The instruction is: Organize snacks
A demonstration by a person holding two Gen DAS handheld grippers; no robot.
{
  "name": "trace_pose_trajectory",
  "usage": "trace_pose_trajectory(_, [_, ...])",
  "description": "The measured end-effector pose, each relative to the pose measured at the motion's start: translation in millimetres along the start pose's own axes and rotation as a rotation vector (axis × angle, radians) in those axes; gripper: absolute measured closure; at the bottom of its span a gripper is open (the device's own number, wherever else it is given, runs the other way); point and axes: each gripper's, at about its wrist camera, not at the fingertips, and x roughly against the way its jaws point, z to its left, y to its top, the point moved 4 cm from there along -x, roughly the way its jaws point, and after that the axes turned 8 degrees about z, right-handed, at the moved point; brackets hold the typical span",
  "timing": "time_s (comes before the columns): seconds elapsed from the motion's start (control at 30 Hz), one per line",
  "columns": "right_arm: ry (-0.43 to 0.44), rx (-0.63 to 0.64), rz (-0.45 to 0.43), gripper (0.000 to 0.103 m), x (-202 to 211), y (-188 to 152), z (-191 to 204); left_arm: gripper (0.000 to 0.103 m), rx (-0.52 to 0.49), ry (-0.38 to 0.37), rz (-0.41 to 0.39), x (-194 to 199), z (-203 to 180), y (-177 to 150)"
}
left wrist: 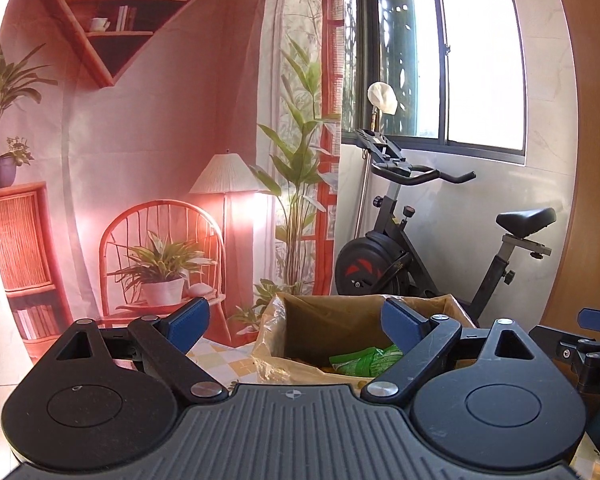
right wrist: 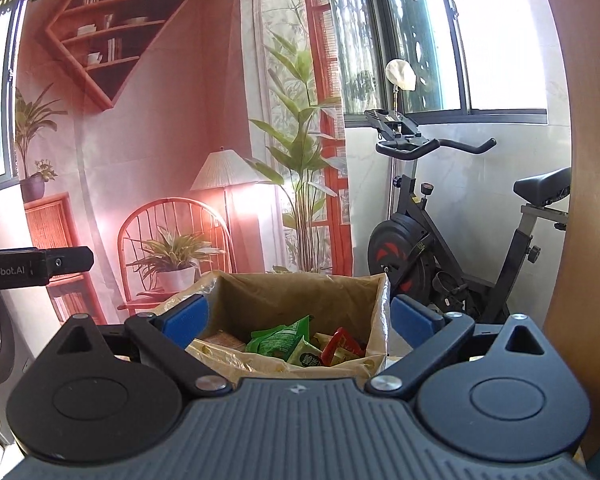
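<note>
Snack packets (right wrist: 296, 344) sitting in the lined box (right wrist: 300, 292), both grippers hanging empty in front of it.

Looks like a gap between drops: left gripper (left wrist: 296, 326) and right gripper (right wrist: 298, 320) both standing with jaws wide apart, nothing between them. Next move likely calling for another loose snack, none showing here. Right view is looking down into the box, showing green and red packets; left view is catching only one green packet (left wrist: 366, 360) plus the checked tablecloth (left wrist: 220, 360). Exercise bike (right wrist: 440, 240) standing behind.
</note>
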Motion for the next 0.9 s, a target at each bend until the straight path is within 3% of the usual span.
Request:
trace_pose_trajectory(0.47, [0.009,0.011,-0.006,0.004,2,-1,8,0.009,0.046,0.011,0.011,2,7,-3])
trace_pose_trajectory(0.7, [0.011,0.023,-0.012,0.004,1,2,11,0.000,0.073,0.023,0.023,0,9,-6])
trace_pose_trajectory(0.9, [0.019,0.029,-0.010,0.004,1,1,13,0.000,0.079,0.025,0.047,-3,11,-8])
